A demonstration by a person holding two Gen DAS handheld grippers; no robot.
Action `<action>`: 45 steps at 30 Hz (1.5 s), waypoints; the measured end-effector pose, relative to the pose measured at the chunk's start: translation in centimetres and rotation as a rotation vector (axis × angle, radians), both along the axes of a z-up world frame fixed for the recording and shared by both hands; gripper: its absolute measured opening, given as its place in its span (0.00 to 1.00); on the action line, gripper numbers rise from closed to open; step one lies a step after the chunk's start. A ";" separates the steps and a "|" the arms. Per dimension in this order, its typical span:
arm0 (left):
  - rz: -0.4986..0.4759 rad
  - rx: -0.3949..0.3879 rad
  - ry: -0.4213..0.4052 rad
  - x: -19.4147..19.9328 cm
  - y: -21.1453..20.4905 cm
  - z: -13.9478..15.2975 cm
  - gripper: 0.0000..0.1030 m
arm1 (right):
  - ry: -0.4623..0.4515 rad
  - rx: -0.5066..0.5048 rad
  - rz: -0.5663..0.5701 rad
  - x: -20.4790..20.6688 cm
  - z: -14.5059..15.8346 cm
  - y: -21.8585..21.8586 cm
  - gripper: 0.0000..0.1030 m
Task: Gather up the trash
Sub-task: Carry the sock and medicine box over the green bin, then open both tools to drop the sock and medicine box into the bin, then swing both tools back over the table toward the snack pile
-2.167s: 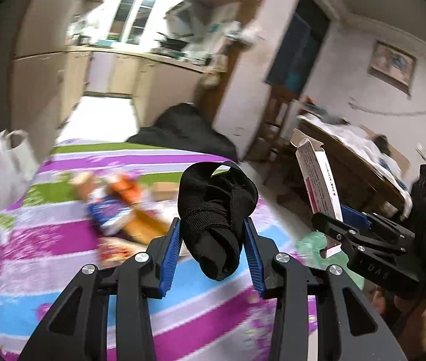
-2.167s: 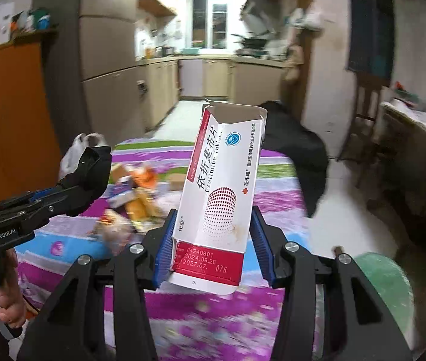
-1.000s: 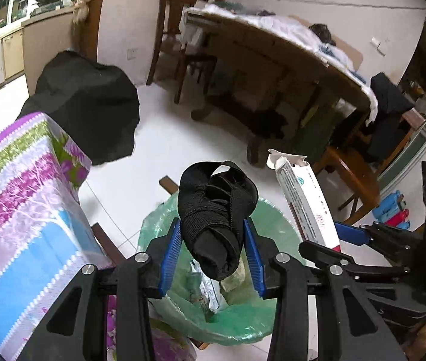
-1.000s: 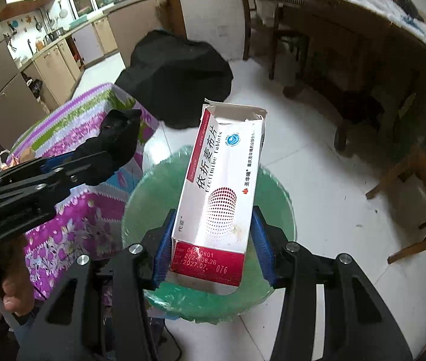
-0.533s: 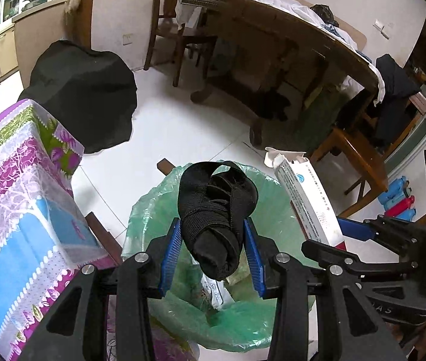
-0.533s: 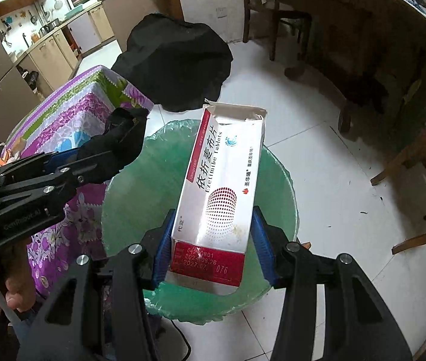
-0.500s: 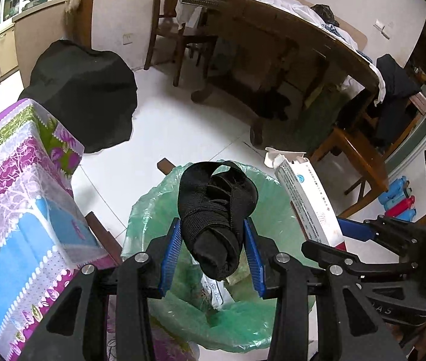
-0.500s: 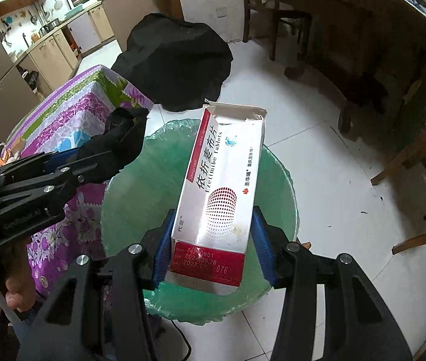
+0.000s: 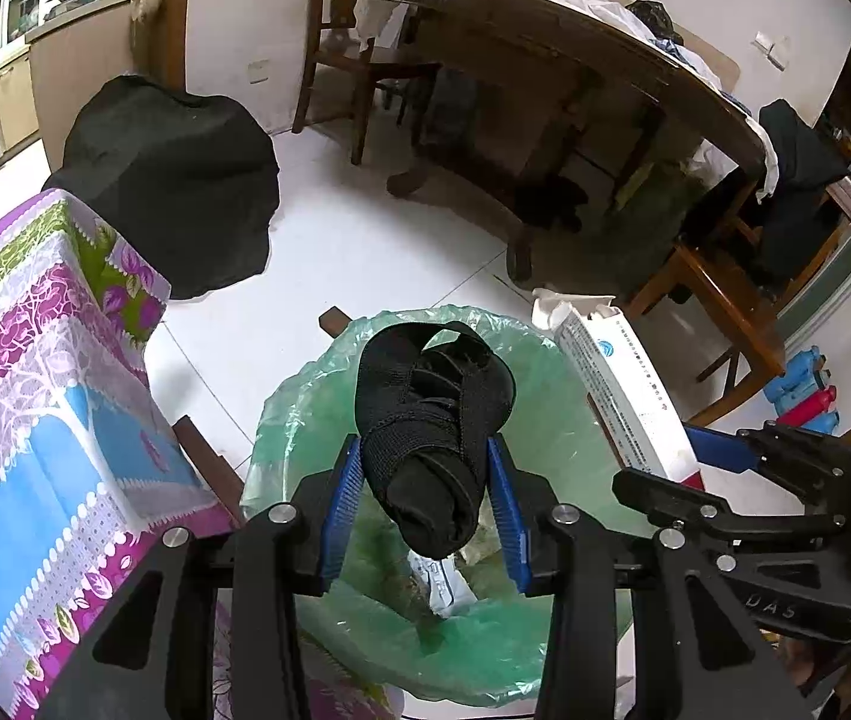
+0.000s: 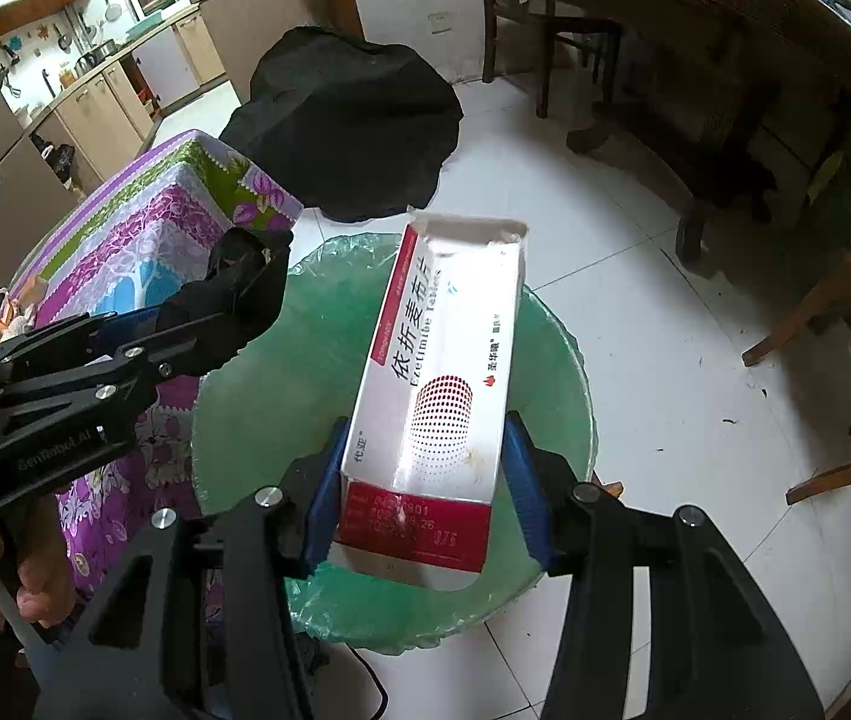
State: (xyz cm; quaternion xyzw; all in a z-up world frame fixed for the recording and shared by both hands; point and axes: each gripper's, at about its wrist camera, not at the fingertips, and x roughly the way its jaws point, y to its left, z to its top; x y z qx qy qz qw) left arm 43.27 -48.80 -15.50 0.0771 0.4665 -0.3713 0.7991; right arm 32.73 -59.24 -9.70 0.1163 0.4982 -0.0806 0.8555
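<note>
Both tools over the bin, ready to drop

My left tool gripped the black strap; my right tool clamped the pill box, both above the green-lined bin, table at nine o'clock.

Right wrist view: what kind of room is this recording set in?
Most likely a lived-in home, an open kitchen and dining area. Kitchen cabinets with hanging utensils line the far wall, a wooden dining table with chairs stands on white floor tiles, and a bin with a green liner sits beside a table with a floral cloth.
</note>
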 end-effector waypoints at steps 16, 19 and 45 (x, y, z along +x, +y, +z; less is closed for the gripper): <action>0.029 0.011 0.001 0.4 0.4 0.1 0.57 | -0.021 0.001 -0.038 -0.7 -0.3 -1.0 0.62; 0.033 0.014 0.002 0.3 0.4 0.0 0.57 | -0.022 0.005 -0.042 -1.0 -0.5 -1.2 0.62; 0.163 -0.032 -0.130 -2.4 20.5 4.6 0.74 | -0.399 -0.053 0.096 -7.8 4.6 10.1 0.90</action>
